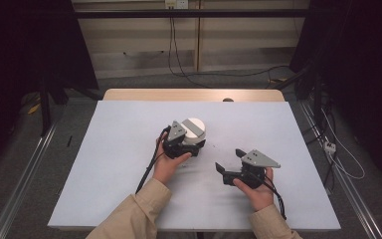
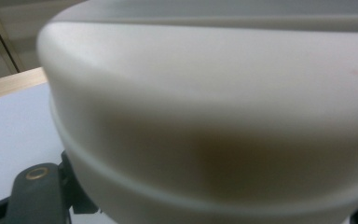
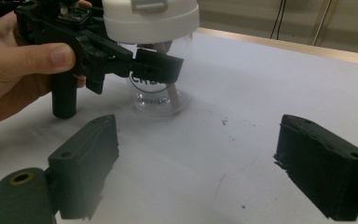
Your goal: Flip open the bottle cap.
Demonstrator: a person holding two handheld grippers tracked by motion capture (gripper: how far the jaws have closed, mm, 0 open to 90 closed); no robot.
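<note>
high view first, and we have our left gripper (image 1: pixel 191 144) clamped on a clear cup (image 1: pixel 195 137) with a white lid (image 1: pixel 194 128), standing upright near the table (image 1: pixel 124 164) centre, slightly toward eleven o'clock of it. our right gripper (image 1: pixel 231 162) hangs at four o'clock from the cup, well apart from it, jaws spread wide with nothing between them.

room to move: we see bare surface out to the nine o'clock edge and the three o'clock edge, and a broad strip toward twelve before the wooden rim (image 1: pixel 194 94) shows. the near edge at six sits just behind our sleeves.

right gripper view now: the cup body (image 3: pixel 161 95) is transparent and round, printed with dark lettering we can't read in full, and a pale straw (image 3: pixel 172 98) leans inside. the lid (image 3: pixel 151 21) is smooth, matte white, with a stepped rim. black pads (image 3: pixel 158 70) press its wall. the table top is pale, flat, flecked with small dark specks (image 3: pixel 226 123).

left gripper view: we get the lid (image 2: pixel 214 116) close, blurred, creamy and rounded.
</note>
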